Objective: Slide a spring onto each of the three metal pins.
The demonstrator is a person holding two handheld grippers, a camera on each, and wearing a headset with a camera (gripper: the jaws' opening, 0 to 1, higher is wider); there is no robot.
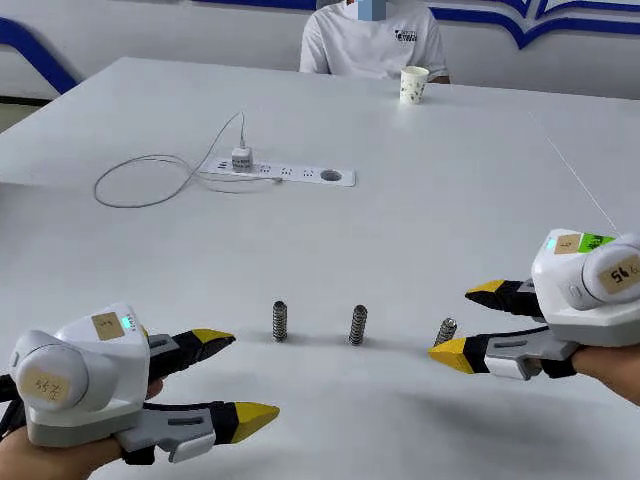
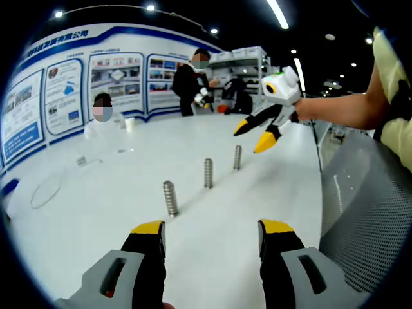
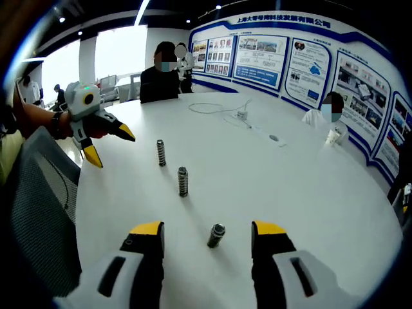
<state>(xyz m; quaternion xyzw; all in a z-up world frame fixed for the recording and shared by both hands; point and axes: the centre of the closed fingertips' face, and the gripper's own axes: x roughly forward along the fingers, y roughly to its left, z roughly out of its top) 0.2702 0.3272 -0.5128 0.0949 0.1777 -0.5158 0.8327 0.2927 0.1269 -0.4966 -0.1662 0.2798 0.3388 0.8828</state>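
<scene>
Three upright metal pins stand in a row on the white table, each with a spring coiled around it: the left one (image 1: 280, 320), the middle one (image 1: 358, 325) and the right one (image 1: 446, 331). My left gripper (image 1: 240, 375) is open near the table's front left, empty, pointing toward the left pin (image 2: 170, 197). My right gripper (image 1: 468, 322) is open at the right, its yellow tips either side of the right pin (image 3: 216, 235), not touching it. In the left gripper view the right gripper (image 2: 252, 135) hovers beyond the far pin (image 2: 237, 157).
A white power strip (image 1: 285, 173) with a plugged charger and looped cable lies mid-table. A paper cup (image 1: 413, 85) stands at the far edge in front of a seated person in a white shirt (image 1: 372, 40). Other people stand in the background.
</scene>
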